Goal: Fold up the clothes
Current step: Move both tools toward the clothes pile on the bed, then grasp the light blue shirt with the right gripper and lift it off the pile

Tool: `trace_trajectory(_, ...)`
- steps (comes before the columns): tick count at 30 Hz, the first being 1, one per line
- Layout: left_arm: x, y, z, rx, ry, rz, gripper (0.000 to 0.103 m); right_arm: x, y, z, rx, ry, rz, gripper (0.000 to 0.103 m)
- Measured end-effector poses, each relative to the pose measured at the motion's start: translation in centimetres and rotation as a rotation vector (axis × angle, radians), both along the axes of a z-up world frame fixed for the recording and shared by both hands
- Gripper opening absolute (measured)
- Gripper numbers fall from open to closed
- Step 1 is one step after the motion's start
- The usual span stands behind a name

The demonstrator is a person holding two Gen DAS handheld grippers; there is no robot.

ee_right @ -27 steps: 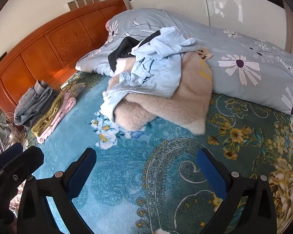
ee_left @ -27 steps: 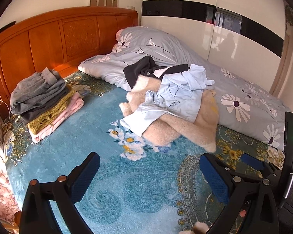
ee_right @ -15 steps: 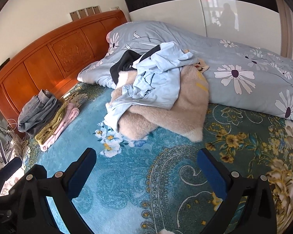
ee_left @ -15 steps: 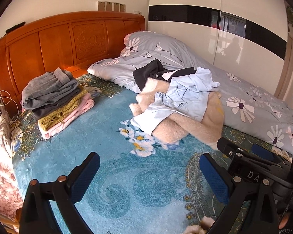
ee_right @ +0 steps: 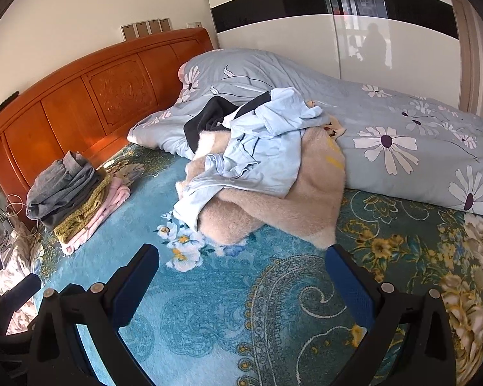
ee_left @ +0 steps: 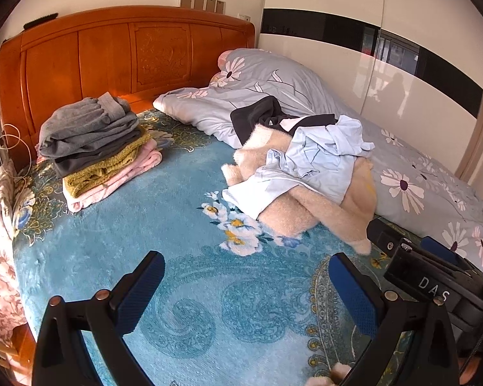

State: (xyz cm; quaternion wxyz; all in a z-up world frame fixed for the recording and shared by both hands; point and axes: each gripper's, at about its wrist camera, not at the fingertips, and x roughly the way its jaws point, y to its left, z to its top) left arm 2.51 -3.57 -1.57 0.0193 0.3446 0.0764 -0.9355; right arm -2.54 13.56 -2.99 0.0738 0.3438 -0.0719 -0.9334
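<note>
A heap of unfolded clothes lies mid-bed: a light blue shirt (ee_left: 318,160) (ee_right: 260,151) over a fluffy beige garment (ee_left: 293,215) (ee_right: 289,206), with a dark garment (ee_left: 257,115) (ee_right: 209,119) behind. A folded stack (ee_left: 93,148) (ee_right: 74,199) of grey, olive and pink pieces sits near the headboard. My left gripper (ee_left: 246,270) is open and empty above the blue blanket, short of the heap. My right gripper (ee_right: 241,263) is open and empty too, and shows at the right edge of the left wrist view (ee_left: 428,270).
A teal floral blanket (ee_left: 145,225) (ee_right: 209,305) covers the bed. A grey daisy-print duvet (ee_left: 418,186) (ee_right: 418,151) is bunched along the far side against the white wardrobe (ee_right: 338,48). The wooden headboard (ee_left: 112,54) stands behind, with white cables (ee_left: 6,141) at the left.
Both grippers have pulled back and tilted up, so the heap and stack look farther off and more wall shows. Both stay open. The right gripper has come further into the left wrist view.
</note>
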Motion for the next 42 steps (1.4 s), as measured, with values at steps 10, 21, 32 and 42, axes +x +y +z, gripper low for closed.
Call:
trace_trajectory(10,-3.3,-1.3,-2.3,0.033,-0.06,0.005,0.103,-2.2,-1.4,-1.6,0.039,-0.033,0.02,0.103)
trace_trajectory(21,-8.8,-2.6,-4.1,0.046,-0.106,-0.003,0.103,-7.0,-2.8,-3.5,0.079,-0.082,0.011,0.103)
trace_trajectory(32,-13.4,-2.9,-6.0,0.041,-0.129,-0.038,0.103,-11.7,-3.5,-5.4,0.103,-0.107,-0.003,0.103)
trace_trajectory(42,-12.5,-5.4,-7.7,0.051,-0.14,-0.076,0.103,-18.1,-3.1,-6.3,0.128,-0.099,-0.032,0.103)
